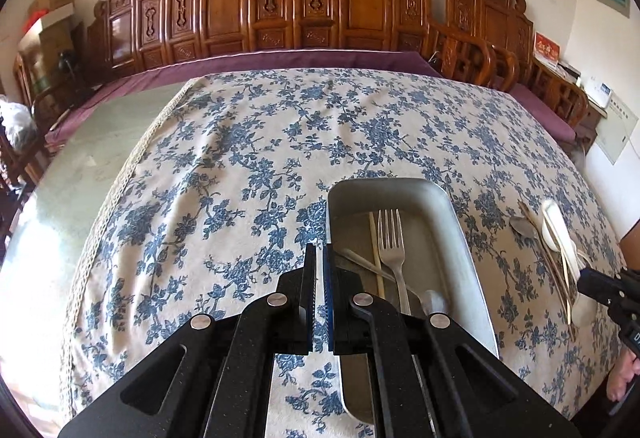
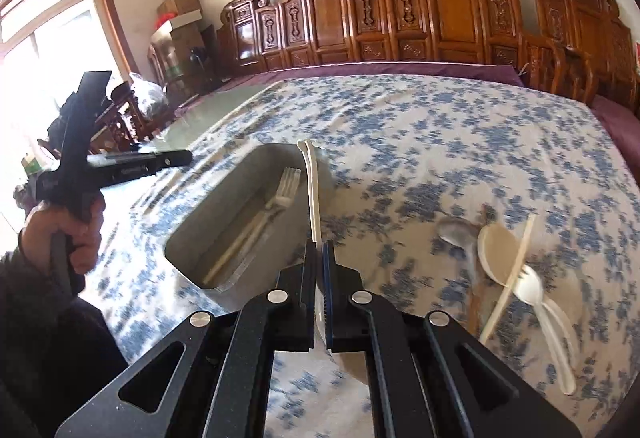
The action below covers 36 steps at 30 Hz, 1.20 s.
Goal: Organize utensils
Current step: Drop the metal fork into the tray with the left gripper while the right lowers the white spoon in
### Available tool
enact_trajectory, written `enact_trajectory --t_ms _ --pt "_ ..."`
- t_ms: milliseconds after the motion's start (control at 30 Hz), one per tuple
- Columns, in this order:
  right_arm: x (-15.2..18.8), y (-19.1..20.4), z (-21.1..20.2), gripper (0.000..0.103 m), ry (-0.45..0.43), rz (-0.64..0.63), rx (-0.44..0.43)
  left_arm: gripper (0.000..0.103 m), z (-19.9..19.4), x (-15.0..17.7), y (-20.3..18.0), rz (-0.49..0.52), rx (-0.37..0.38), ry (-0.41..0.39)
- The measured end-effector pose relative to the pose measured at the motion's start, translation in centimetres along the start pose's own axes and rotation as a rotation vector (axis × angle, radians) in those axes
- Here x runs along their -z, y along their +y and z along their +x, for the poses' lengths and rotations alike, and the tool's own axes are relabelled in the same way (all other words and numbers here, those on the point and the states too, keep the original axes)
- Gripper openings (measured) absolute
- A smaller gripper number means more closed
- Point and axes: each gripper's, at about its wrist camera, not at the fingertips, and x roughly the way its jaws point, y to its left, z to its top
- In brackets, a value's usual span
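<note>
A metal tray [image 1: 384, 183] lies on the flowered cloth with a steel fork [image 1: 392, 250], a chopstick [image 1: 375, 254] and another metal handle in it. My left gripper [image 1: 320, 252] hangs shut and empty above the tray's left rim. My right gripper [image 2: 320, 246] is shut on a white plastic utensil [image 2: 313, 189], whose long handle points forward over the tray's [image 2: 180, 238] right rim. The fork [image 2: 282, 193] shows there too. A hand holds the left gripper [image 2: 186, 157] at the left.
Right of the tray lies a loose pile: a metal spoon [image 2: 456, 234], a beige rice paddle [image 2: 496, 254], a chopstick [image 2: 516, 270] and white plastic cutlery [image 2: 536, 290]. Carved wooden chairs [image 1: 280, 5] line the table's far side. Bare glass tabletop [image 1: 100, 141] shows on the left.
</note>
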Motion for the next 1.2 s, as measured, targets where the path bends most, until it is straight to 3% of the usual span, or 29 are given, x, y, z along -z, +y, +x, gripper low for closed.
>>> enact_trajectory --t_ms 333,733,1033,1200 --pt "-3.4 4.5 6.2 0.004 0.054 0.095 -0.096 0.003 -0.4 0.7 1.8 -0.015 0.024 -0.010" --pt "-3.2 6.5 12.9 0.008 0.169 0.176 -0.054 0.003 -0.9 1.0 3.9 -0.044 0.025 -0.019" --pt "-3.6 5.9 10.8 0.008 0.136 0.119 -0.065 0.003 -1.1 0.9 2.7 -0.022 0.032 -0.024" --pt "-3.7 4.4 6.4 0.008 0.086 0.022 0.001 0.003 -1.6 0.8 0.8 -0.012 0.057 -0.038"
